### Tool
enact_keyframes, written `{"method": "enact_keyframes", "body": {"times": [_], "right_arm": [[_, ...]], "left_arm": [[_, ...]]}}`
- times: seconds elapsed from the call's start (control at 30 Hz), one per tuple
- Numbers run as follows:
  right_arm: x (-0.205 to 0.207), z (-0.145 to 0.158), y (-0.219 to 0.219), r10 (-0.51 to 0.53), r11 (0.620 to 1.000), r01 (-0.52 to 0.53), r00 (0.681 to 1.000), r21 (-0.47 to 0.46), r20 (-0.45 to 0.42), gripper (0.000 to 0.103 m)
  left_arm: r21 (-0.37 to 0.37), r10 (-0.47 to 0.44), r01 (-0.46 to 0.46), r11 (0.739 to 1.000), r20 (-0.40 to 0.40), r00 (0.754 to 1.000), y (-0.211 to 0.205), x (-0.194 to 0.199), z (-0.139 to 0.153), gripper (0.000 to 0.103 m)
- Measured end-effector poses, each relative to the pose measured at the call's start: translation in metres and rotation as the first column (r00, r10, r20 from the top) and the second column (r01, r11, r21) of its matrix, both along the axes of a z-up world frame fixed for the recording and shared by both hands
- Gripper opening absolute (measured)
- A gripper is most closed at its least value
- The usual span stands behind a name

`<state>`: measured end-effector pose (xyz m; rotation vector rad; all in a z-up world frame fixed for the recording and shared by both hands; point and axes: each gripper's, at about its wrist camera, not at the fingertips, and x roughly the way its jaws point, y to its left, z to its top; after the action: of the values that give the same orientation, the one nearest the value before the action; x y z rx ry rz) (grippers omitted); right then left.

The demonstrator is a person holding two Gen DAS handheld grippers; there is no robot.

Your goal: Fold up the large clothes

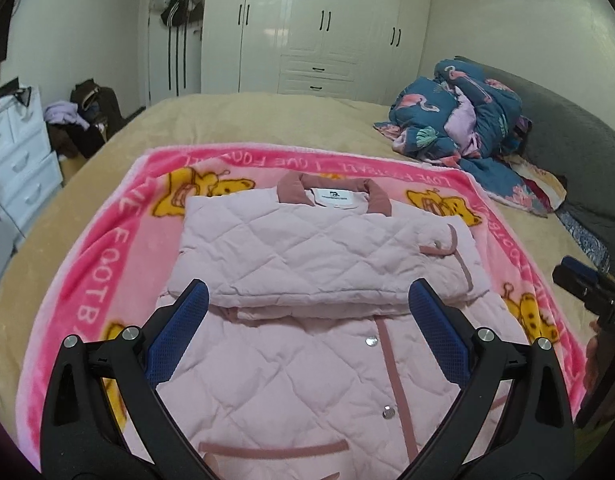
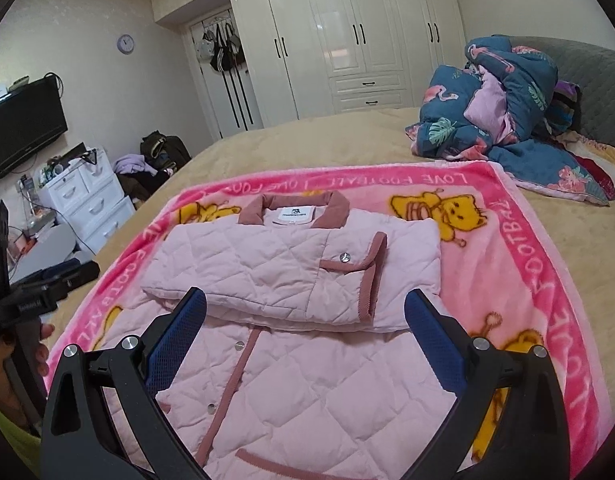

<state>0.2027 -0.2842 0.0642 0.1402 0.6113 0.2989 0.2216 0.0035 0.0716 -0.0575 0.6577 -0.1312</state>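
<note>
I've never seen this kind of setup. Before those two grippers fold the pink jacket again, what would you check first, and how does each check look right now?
1. Left gripper open and empty: ok.
2. Right gripper open and empty: ok.
3. Sleeves folded across the pink jacket chest: ok.
4. Lower half lying flat, buttoned: ok.
5. Jacket fully on the pink blanket, with room around: ok.
6. Hem edge in view to grab: cannot tell, it lies below both views.

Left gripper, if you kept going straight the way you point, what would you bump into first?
Most likely the pink quilted jacket. The left gripper is open and aims at the folded-over sleeves across the jacket's chest. Depth is hard to judge, but nothing else shows between its fingers and that fold.
</note>
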Motion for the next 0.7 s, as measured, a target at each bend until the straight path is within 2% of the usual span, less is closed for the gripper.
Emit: {"method": "enact_keyframes", "body": {"times": [0.3,0.57,0.7], "right_arm": [[-0.03,0.006,-0.001,0.022,1.0,-0.022,1.0,-0.004,0.014,0.099],[-0.057,0.005,-0.003,0.055,0.998,-0.055,0.998,-0.03,0.007,0.099],[-0.071,0.002,-0.006,0.067,0.997,-0.067,0.998,-0.034,-0.001,0.099]], "left_arm": [[-0.031,-0.008,0.009,0.999,0.012,1.0,-0.009,-0.038,0.007,0.094],[-0.024,0.024,-0.024,0.999,0.017,1.0,-0.006,-0.063,0.012,0.094],[-0.044,0.029,-0.028,0.999,0.006,1.0,-0.003,-0.076,0.009,0.094]]}}
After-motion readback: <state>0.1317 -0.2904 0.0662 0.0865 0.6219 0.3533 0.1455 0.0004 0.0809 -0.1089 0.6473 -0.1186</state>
